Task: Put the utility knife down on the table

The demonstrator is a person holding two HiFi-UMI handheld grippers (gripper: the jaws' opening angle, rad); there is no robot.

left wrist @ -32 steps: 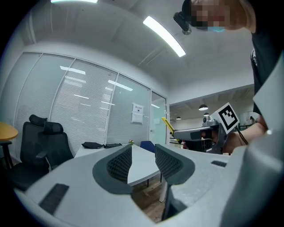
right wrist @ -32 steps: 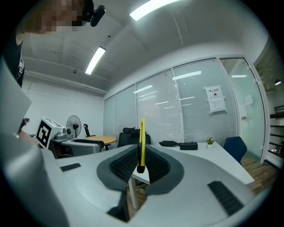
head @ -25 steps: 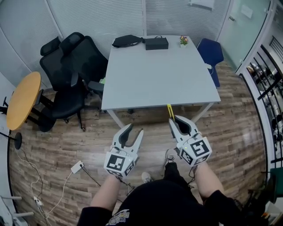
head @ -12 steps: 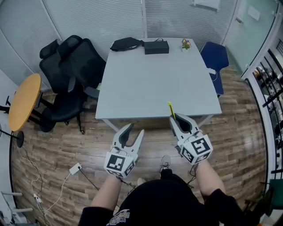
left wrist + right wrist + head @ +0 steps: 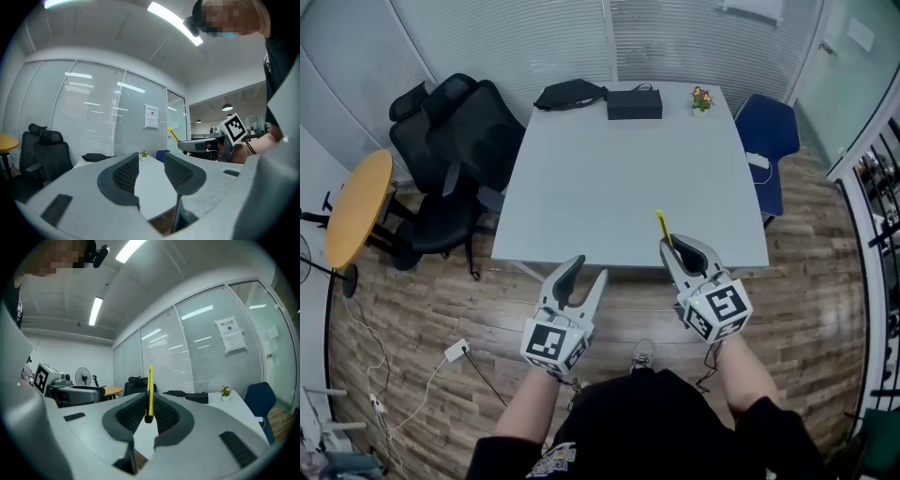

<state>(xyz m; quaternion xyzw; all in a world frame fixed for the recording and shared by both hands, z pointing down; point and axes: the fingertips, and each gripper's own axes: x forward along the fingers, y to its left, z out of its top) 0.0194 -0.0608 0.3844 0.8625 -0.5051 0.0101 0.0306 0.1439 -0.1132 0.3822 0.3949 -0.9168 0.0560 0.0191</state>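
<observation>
Looking down, head view: both claws are held out side by side, pointing at the grey table (image 5: 609, 178).
Right claw (image 5: 676, 244): clenched on the yellow utility knife (image 5: 661, 226). The knife pokes forward past its tips and overlaps the table's near edge.
Left claw (image 5: 589, 269): released, nothing in it, tips just short of that edge.
Way ahead of the claws: black bag (image 5: 570, 92), black box (image 5: 634, 101) and a little flower pot (image 5: 702, 97) at the table's far end.
Out past the left claw: black office chairs (image 5: 459, 122).
Left gripper view: jaws apart with only tabletop showing between them. The right claw and knife (image 5: 174, 136) are off to its right.
Right gripper view: pads are pinching the knife (image 5: 150, 390) near its dark end, and the yellow body sticks up out of the jaws. The left claw (image 5: 75, 394) is off to its left.
</observation>
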